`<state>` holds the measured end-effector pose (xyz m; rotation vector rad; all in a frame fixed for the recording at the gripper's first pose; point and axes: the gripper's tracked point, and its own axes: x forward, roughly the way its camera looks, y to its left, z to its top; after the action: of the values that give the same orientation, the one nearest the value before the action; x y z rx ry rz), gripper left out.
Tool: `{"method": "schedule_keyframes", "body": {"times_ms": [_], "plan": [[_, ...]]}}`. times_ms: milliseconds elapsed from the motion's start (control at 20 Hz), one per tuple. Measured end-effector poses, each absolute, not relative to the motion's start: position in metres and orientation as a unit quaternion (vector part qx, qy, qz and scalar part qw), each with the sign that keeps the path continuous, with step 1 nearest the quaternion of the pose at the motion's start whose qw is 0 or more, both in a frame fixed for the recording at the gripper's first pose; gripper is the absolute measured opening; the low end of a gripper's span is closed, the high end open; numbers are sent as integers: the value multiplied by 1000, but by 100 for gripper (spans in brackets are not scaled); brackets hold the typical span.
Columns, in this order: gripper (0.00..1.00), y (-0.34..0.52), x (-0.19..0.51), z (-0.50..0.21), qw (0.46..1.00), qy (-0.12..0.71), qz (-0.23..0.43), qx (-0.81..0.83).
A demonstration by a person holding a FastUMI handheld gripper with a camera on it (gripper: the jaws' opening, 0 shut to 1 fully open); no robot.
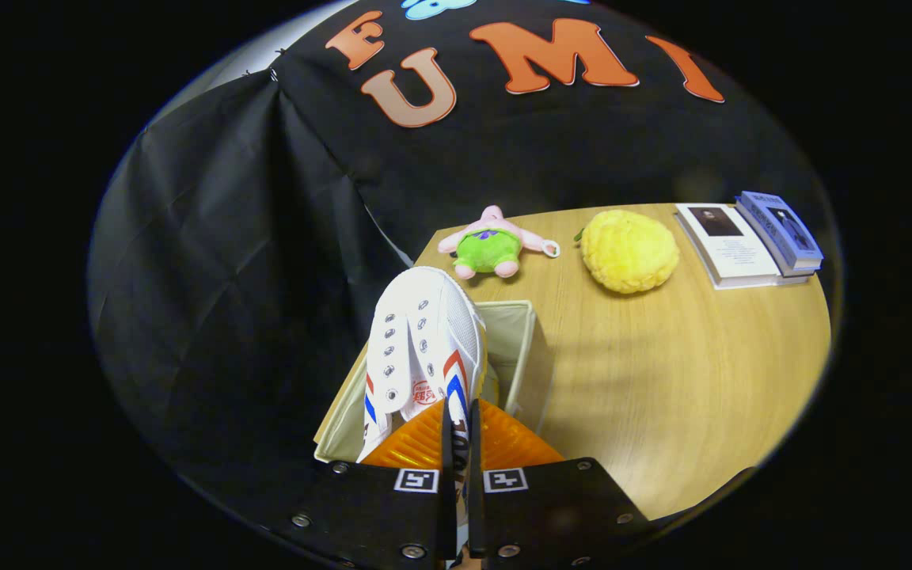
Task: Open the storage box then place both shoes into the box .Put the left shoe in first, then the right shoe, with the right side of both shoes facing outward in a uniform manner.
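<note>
Gripper (460, 431) fingers pinched close on the rim of a white shoe (423, 348), toe pointing away, held over an open beige storage box (521, 340) at the wooden table's (662, 396) near corner. Beyond the box: pink-and-green plush toy (492, 244), yellow plush (628, 250) beside it, stacked books (753, 237) farther along.

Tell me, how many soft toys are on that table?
2. A pink and green plush lies beyond the storage box; a yellow plush sits beside it, next to the books. The tongs are shut on a white shoe.
</note>
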<state>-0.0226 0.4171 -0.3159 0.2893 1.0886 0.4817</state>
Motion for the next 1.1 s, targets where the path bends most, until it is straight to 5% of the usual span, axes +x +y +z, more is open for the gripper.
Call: {"method": "schedule_keyframes", "body": {"times_ms": [350, 500, 900, 1100], "plan": [[7, 422, -22, -362, 821, 535, 187, 67], [33, 432, -22, -348, 827, 517, 204, 88], [74, 398, -38, -269, 862, 417, 262, 121], [87, 348, -35, -218, 902, 324, 268, 95]]}}
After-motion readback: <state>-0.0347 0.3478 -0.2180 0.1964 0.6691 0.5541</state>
